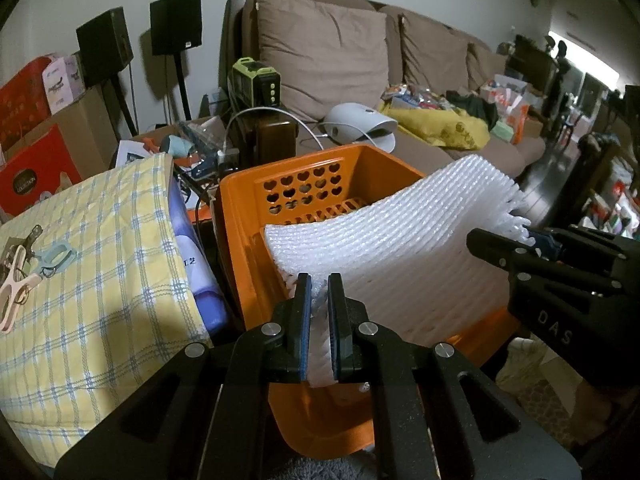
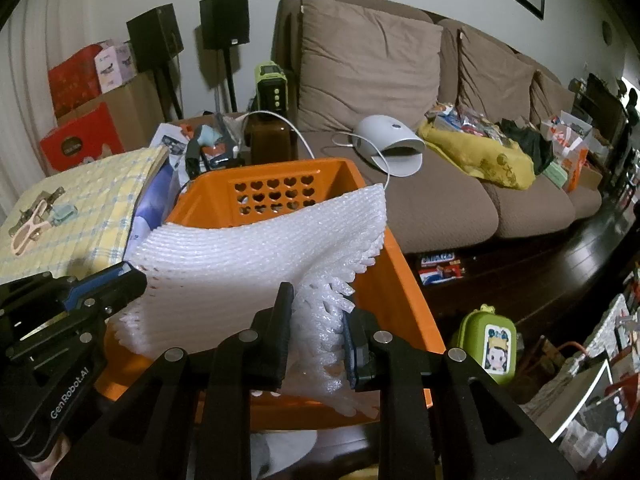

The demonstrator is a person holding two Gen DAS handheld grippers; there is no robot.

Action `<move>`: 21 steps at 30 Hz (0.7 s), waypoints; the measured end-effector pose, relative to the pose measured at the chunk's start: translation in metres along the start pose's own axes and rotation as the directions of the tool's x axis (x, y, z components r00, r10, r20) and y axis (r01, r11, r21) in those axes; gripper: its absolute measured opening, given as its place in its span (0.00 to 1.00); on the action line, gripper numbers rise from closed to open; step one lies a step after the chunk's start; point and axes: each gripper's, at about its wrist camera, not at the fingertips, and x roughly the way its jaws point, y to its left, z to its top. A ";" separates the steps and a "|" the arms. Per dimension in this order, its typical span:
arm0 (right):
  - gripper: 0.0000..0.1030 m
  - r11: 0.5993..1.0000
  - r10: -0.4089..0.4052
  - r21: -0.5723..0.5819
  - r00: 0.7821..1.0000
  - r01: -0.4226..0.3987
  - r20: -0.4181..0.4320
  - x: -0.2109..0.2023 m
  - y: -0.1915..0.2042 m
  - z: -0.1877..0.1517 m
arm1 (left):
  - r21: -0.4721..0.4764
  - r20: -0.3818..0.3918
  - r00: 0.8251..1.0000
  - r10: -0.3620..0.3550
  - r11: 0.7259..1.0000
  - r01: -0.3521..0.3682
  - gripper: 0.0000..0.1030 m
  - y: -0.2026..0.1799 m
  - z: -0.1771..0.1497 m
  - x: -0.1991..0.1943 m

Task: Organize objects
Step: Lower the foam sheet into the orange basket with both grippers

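Pinched between the left gripper (image 1: 319, 300) pads, white foam netting (image 1: 384, 240) spans an orange basket (image 1: 240, 208); its bunched corner at 3 o'clock is clamped by the right gripper (image 2: 316, 316). Nothing else shows inside the basket. Checked cloth (image 1: 88, 272) lies at 9 o'clock, brown sofa (image 2: 400, 100) at 12.

One orange basket (image 1: 248, 216), one foam sheet (image 1: 400, 248), two speakers (image 1: 176, 24), two grippers (image 1: 319, 312).

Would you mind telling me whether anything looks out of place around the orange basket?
Yes: the white foam mesh sheet isn't inside the orange plastic basket. It bows across the rim, pinched at opposite edges by the left gripper and the right gripper, one edge bunched.
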 end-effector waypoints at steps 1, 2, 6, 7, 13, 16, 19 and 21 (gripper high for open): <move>0.21 1.000 -0.001 -0.001 1.000 0.001 -0.003 0.001 0.000 0.000 | 0.000 0.000 1.000 0.001 1.000 -0.001 0.07 0.000 0.000 0.000; 0.21 1.000 0.001 0.001 1.000 -0.001 -0.005 0.001 0.000 -0.001 | -0.002 -0.003 1.000 0.001 1.000 -0.001 0.07 0.000 0.000 0.001; 0.21 1.000 0.001 0.000 1.000 -0.001 -0.012 0.003 0.000 -0.001 | -0.001 -0.006 1.000 0.000 1.000 0.000 0.07 0.000 -0.001 0.003; 0.21 1.000 0.001 0.003 1.000 -0.001 -0.011 0.003 0.000 -0.001 | -0.001 -0.007 1.000 -0.001 1.000 0.001 0.07 0.000 -0.002 0.003; 0.21 1.000 0.000 0.007 1.000 0.000 -0.011 0.004 0.001 -0.002 | -0.002 -0.010 1.000 0.004 1.000 -0.004 0.07 0.000 -0.002 0.005; 0.21 1.000 0.003 0.006 1.000 -0.003 -0.015 0.005 0.001 -0.002 | -0.002 -0.012 1.000 0.005 1.000 -0.005 0.07 0.001 -0.002 0.006; 0.21 1.000 0.003 0.003 1.000 -0.003 -0.020 0.006 0.001 -0.002 | 0.001 -0.014 1.000 0.006 1.000 -0.006 0.07 0.000 -0.003 0.006; 0.21 1.000 0.004 0.002 1.000 -0.004 -0.024 0.006 0.001 -0.002 | 0.001 -0.015 1.000 0.005 1.000 -0.005 0.07 0.000 -0.003 0.006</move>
